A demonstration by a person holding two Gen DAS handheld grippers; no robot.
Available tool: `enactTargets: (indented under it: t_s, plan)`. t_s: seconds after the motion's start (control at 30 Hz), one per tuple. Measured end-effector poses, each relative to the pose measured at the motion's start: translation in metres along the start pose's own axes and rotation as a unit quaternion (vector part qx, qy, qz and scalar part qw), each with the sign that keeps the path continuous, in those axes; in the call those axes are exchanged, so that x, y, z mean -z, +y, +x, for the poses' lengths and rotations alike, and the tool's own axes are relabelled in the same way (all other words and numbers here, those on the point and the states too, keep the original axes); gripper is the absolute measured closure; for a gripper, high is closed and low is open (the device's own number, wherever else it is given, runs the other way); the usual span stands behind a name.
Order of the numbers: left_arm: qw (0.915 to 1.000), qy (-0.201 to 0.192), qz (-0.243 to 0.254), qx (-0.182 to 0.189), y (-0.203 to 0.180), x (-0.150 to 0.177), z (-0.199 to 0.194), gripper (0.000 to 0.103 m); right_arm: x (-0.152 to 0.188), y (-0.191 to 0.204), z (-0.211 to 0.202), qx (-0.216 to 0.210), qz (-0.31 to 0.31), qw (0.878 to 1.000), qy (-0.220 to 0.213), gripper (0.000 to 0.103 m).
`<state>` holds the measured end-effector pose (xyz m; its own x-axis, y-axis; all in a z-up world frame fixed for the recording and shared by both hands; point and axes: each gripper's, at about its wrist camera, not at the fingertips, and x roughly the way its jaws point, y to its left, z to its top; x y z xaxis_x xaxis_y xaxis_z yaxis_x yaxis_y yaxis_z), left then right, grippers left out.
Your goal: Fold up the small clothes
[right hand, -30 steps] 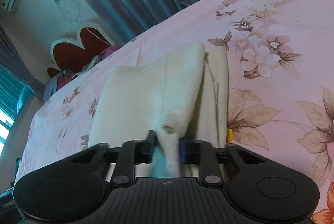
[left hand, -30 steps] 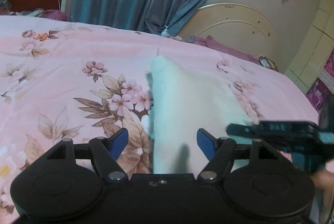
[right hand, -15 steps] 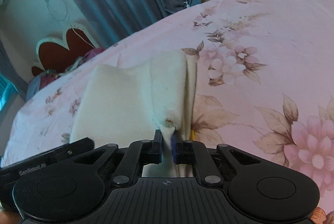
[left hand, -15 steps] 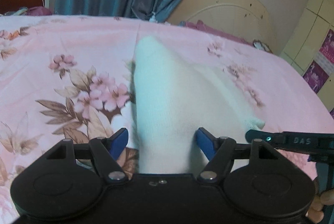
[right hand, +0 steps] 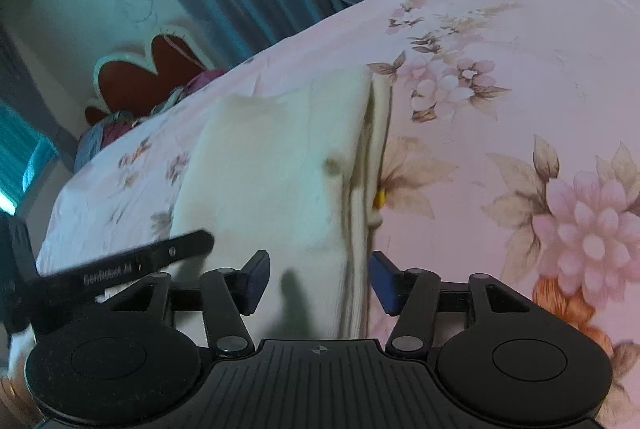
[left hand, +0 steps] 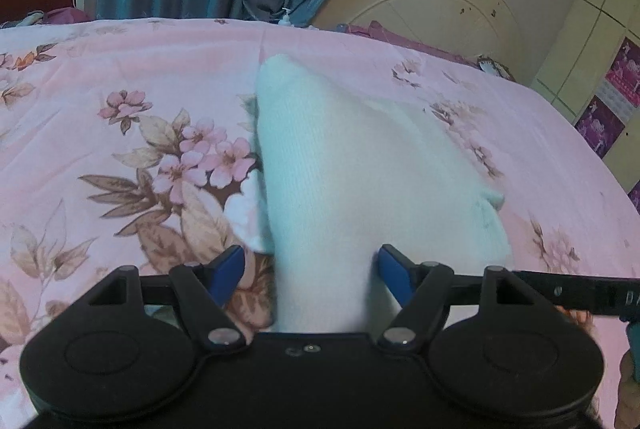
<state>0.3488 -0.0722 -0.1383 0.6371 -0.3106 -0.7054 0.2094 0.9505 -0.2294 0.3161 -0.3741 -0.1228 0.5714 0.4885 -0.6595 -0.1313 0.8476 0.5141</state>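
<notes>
Between the blue fingers of the left gripper (left hand: pixel 312 269) sits a white piece of clothing (left hand: pixel 360 165). The fingers are wide apart and do not squeeze it. The right gripper (right hand: pixel 316 281) is spread apart too, with the folded edge of the cloth lying between its fingers, and it holds nothing. The cloth lies on the bed (left hand: pixel 120 77), on a pink sheet with flowers. It looks folded over, with layers stacked along one side. A tiny yellow bit (right hand: pixel 381 197) peeks out by the edge, and I cannot tell what it is.

What could go wrong? I think the top layer could slide or flop open if a gripper bumps it, because nothing pins it down. A gripper might also pinch only one layer and pull the fold apart.

No boxes or baskets show here.
</notes>
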Motion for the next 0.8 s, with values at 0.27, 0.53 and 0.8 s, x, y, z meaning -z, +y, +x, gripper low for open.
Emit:
enactTargets:
  t_s: [0.27,0.53,0.8]
  plan:
    - [1.0000,0.005,-0.007,-0.002,0.004,0.006,-0.004,0.028,0.020,0.012,-0.004,0.006,-0.022,1.000,0.014,0.067]
    - [0.9998,0.021,-0.004,-0.005,0.000,0.009,0.000,0.029,0.023,0.015,-0.012,-0.004,-0.024,0.999,0.033,0.098]
    - [0.9995,0.028,0.010,0.003,-0.004,0.015,-0.003,0.029,0.034,0.009,-0.012,0.028,-0.045,0.997,0.051,0.099]
